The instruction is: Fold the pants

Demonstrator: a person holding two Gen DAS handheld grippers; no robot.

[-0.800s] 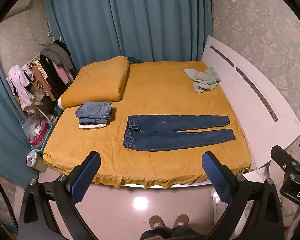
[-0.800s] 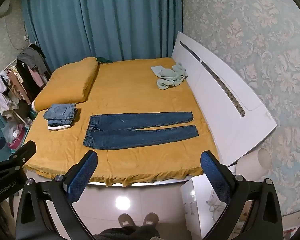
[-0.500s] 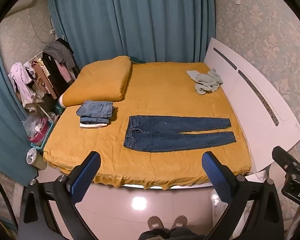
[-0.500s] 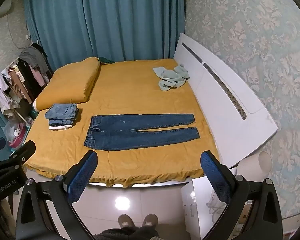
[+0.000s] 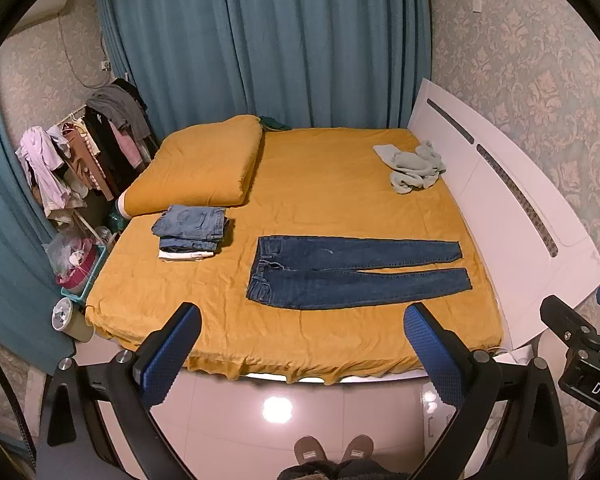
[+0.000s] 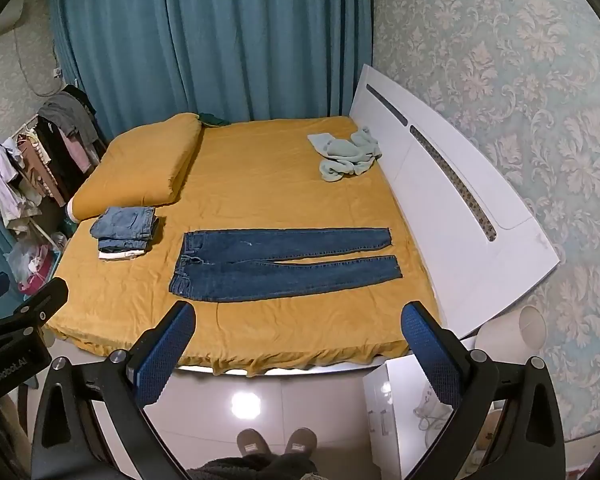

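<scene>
The dark blue denim pants lie flat and unfolded on the mustard-yellow bed, near its front edge, waistband to the left and both legs stretched toward the white headboard on the right, the legs parting slightly toward the hems. Just left of the waistband sits a short stack of folded lighter-blue jeans over a white piece whose kind cannot be made out. A folded mustard-yellow quilt lies behind the stack, and a crumpled pale-green garment rests near the headboard. A dark green item peeks from behind the quilt, mostly hidden. The left hand-held gripper hangs released and empty above the bed's front edge, jaws wide, well apart from the pants. The right hand-held gripper is likewise spread wide and empty. Only the person's brown slippers show below, the legs cut off by the frame.
</scene>
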